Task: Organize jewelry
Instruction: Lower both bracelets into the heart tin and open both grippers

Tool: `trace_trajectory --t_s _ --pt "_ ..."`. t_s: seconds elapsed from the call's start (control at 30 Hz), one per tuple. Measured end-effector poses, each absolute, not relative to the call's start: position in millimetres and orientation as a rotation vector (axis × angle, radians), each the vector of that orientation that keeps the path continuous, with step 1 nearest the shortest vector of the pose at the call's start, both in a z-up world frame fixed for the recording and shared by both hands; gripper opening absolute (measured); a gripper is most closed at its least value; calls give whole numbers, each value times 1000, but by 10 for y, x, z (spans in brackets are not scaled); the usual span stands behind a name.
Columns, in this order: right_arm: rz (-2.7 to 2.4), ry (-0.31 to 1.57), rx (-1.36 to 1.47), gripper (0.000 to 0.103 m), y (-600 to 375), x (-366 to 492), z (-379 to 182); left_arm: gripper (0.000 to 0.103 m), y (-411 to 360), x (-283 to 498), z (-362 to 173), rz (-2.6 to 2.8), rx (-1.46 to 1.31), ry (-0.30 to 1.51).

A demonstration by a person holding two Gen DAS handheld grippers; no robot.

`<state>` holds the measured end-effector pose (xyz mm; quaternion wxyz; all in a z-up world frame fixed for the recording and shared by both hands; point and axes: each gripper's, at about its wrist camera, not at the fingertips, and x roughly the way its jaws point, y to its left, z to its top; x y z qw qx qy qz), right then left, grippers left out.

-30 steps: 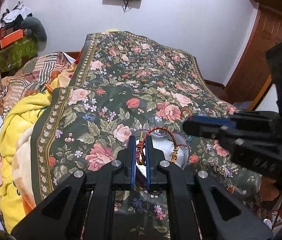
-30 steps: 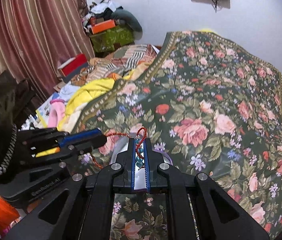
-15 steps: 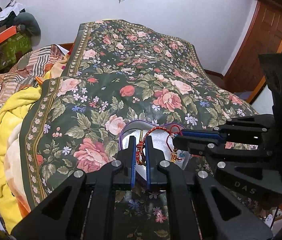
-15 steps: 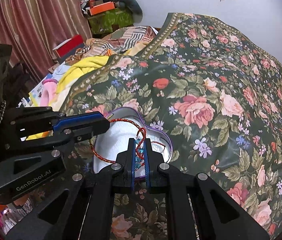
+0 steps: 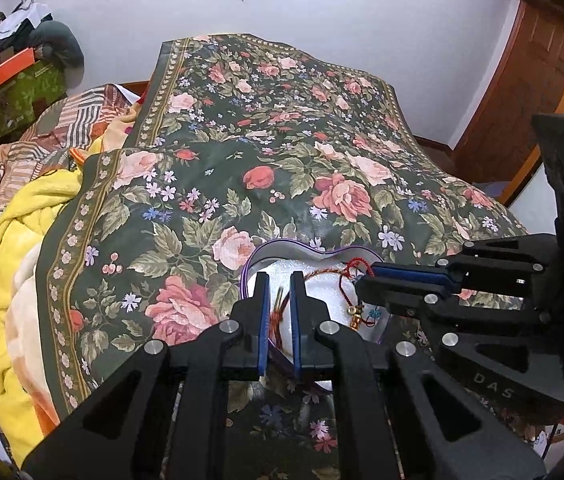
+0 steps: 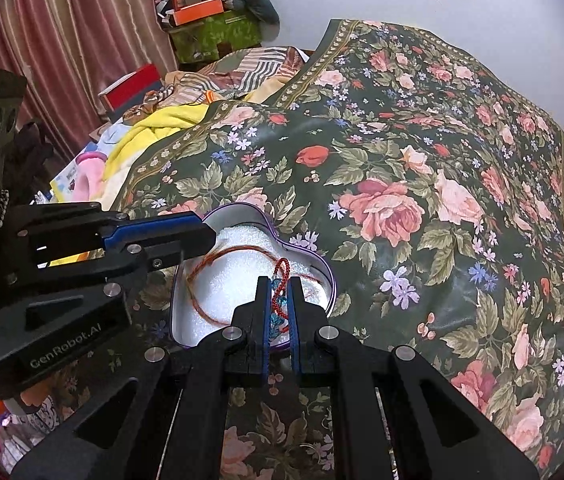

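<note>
A purple-rimmed heart-shaped tin (image 5: 294,245) (image 6: 242,207) with white foam inside sits on the floral bedspread (image 5: 266,128). A red cord bracelet (image 6: 242,250) with blue beads and a gold bead (image 5: 354,314) curves across the foam. My left gripper (image 5: 280,282) is shut on one end of the cord over the tin's left side. Over the tin's near rim, my right gripper (image 6: 280,286) is shut on the looped, beaded end. Each gripper shows in the other's view, the right gripper (image 5: 366,280) and the left gripper (image 6: 206,236), and both tips are above the foam.
A yellow blanket (image 5: 22,220) and striped bedding (image 5: 74,120) are heaped left of the bedspread. Boxes and clothes (image 6: 210,12) stand by the curtain (image 6: 62,32). A wooden door (image 5: 522,92) is at the far right.
Both grippers have sunk toward the tin with the cord still pinched. The cord's slack now lies on the white foam.
</note>
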<state>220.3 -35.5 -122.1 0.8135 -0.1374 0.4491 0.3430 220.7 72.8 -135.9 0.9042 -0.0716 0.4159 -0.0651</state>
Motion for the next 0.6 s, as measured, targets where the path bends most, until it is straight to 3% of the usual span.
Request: trace_trajectory --t_s 0.27,0.6 --pt "737 945 -313 8 -343 2147 -1184 10 701 2189 -1352 -135 -138 866" --pt "704 892 -313 34 -452 2054 -1067 20 743 2057 -1214 -111 -139 833"
